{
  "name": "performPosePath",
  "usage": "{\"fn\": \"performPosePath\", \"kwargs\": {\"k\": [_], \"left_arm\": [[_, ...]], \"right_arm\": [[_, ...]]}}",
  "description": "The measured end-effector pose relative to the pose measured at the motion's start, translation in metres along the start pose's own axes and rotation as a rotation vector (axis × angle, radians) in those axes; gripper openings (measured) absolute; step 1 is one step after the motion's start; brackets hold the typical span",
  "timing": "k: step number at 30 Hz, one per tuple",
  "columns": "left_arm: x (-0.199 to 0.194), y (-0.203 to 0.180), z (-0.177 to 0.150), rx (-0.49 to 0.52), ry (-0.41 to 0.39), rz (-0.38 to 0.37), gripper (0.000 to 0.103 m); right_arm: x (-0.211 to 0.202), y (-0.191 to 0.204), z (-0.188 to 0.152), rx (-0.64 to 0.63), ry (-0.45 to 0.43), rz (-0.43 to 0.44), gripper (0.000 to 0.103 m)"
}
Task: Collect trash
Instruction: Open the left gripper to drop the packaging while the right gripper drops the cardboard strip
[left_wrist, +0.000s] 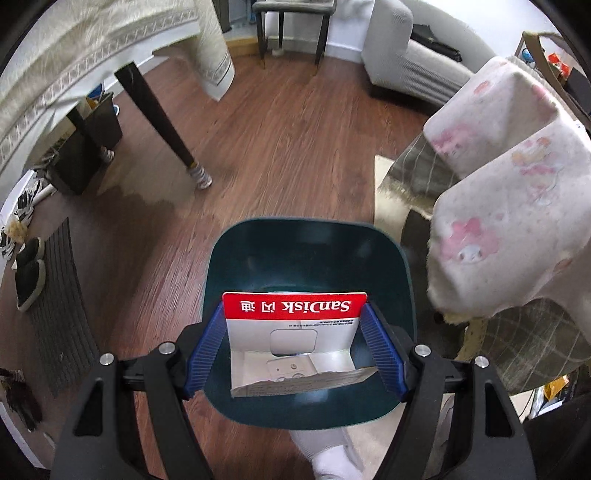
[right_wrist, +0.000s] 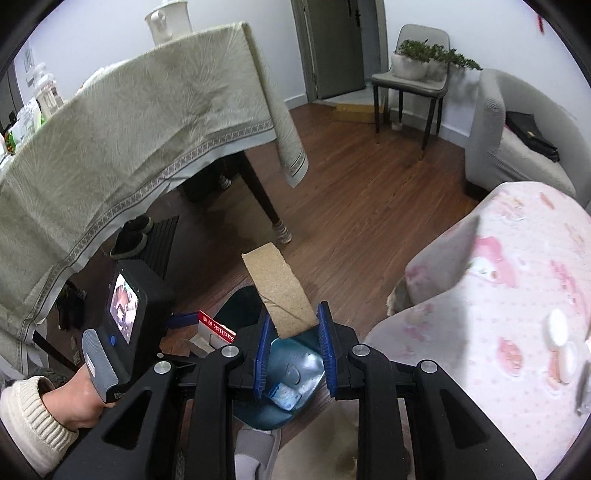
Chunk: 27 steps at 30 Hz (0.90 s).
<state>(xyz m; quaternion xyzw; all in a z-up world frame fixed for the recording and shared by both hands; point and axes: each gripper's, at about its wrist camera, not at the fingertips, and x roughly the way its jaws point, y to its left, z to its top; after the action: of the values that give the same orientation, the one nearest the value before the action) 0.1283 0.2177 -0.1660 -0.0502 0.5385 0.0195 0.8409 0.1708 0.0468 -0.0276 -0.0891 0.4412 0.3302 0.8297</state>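
Note:
My left gripper (left_wrist: 293, 345) is shut on a red and white SanDisk card package (left_wrist: 293, 332), held right above the open dark teal trash bin (left_wrist: 258, 251) on the floor. The package also shows in the right wrist view (right_wrist: 216, 330). My right gripper (right_wrist: 291, 334) is shut on a brown cardboard strip (right_wrist: 279, 288) that sticks up and away, above the same bin (right_wrist: 243, 301). Inside the bin lie a clear plastic wrapper (right_wrist: 299, 365) and a small blue packet (right_wrist: 284, 395).
A table with a beige cloth (right_wrist: 122, 147) stands to the left, with a dark leg (left_wrist: 159, 122). A pink patterned blanket (right_wrist: 498, 314) lies to the right. A grey sofa (right_wrist: 513, 140), a chair with plants (right_wrist: 413, 81), shoes and a mat (left_wrist: 59, 295) surround the wood floor.

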Motion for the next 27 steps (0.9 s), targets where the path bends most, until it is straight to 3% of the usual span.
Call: {"fn": "performPosePath", "kwargs": {"k": [9,14,27], "left_arm": [[0.022,0.01,-0.016,0.017,0.09,0.0,0.077],[0.023,0.014,-0.021,0.033,0.102,0.0,0.083],[-0.024,0.039,-0.01,-0.052,-0.06,0.002,0.072]], "right_arm": [[0.035,0.013,-0.004,-0.008,0.094,0.01,0.025],[0.052,0.015,-0.009,-0.002,0.133,0.011,0.025],[0.09,0.026,-0.021,-0.002,0.232,0.005,0.024]]}}
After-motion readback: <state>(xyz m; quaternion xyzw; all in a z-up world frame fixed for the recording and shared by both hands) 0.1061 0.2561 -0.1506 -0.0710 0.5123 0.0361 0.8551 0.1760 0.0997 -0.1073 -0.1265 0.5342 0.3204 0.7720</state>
